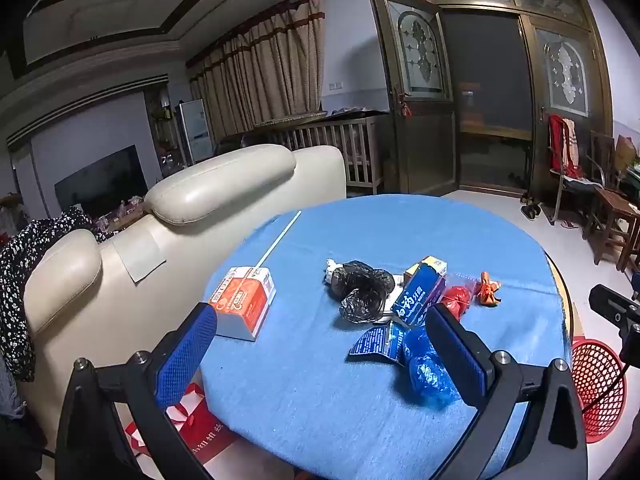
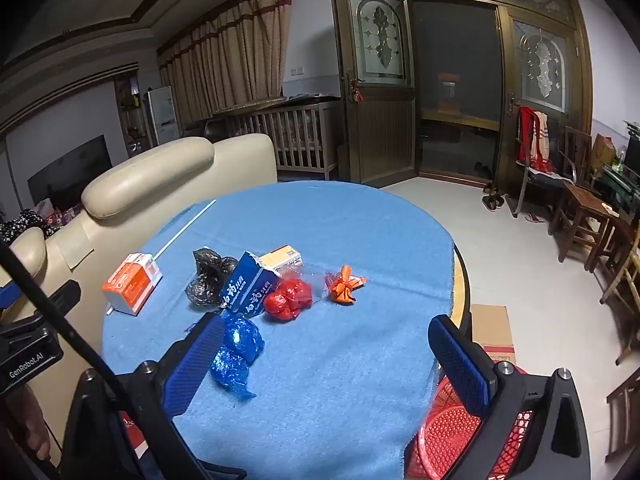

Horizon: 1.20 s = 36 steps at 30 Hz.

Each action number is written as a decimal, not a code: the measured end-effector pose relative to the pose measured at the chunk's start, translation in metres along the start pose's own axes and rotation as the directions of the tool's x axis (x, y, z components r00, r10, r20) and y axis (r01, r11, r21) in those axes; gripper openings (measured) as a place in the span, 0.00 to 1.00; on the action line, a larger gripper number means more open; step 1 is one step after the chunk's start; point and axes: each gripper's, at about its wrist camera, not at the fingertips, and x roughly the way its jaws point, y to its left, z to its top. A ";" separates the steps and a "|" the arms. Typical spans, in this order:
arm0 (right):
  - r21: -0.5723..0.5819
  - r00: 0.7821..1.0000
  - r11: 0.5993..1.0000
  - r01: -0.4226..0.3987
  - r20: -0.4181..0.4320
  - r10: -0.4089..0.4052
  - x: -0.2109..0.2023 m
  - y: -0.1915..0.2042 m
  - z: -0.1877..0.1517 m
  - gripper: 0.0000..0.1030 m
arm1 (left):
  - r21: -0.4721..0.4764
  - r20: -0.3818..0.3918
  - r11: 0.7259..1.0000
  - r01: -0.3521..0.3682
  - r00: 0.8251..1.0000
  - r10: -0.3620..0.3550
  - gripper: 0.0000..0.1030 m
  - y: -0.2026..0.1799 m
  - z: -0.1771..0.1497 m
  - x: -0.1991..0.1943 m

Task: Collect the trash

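Left claw (image 1: 320,344): jaws wide apart, nothing between the pads, hovering over the near part of the surface.
Surface (image 1: 400,232): round, under a blue cloth, with a cream sofa (image 1: 224,184) beside it on the left.
Trash, left to right: orange-and-white carton (image 1: 245,300) with a white straw (image 1: 279,239) behind it; black bag (image 1: 362,290); blue box (image 1: 422,292); crumpled blue plastic (image 1: 426,368) nearest the claws; red bag (image 1: 456,298); orange wrapper (image 1: 488,290).
Right claw (image 2: 326,354): jaws wide apart, holding nothing, just right of the blue plastic.
Basket (image 2: 448,436): red mesh, on the floor below the surface's right edge.
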 end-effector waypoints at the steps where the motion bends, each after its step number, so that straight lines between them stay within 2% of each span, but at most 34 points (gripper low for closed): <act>1: 0.001 1.000 1.000 0.001 -0.001 -0.001 0.000 0.000 0.000 1.00 | 0.000 -0.001 1.000 0.001 1.000 -0.001 1.00 0.000 0.000 0.000; 29: 0.018 1.000 1.000 -0.013 -0.025 0.013 0.009 0.000 -0.005 1.00 | 0.002 -0.028 1.000 0.011 1.000 -0.011 1.00 0.000 -0.006 0.004; 36: 0.054 0.997 0.998 -0.032 -0.069 0.036 0.015 -0.003 -0.004 1.00 | 0.015 -0.041 1.000 0.014 0.999 -0.014 1.00 -0.006 -0.007 0.008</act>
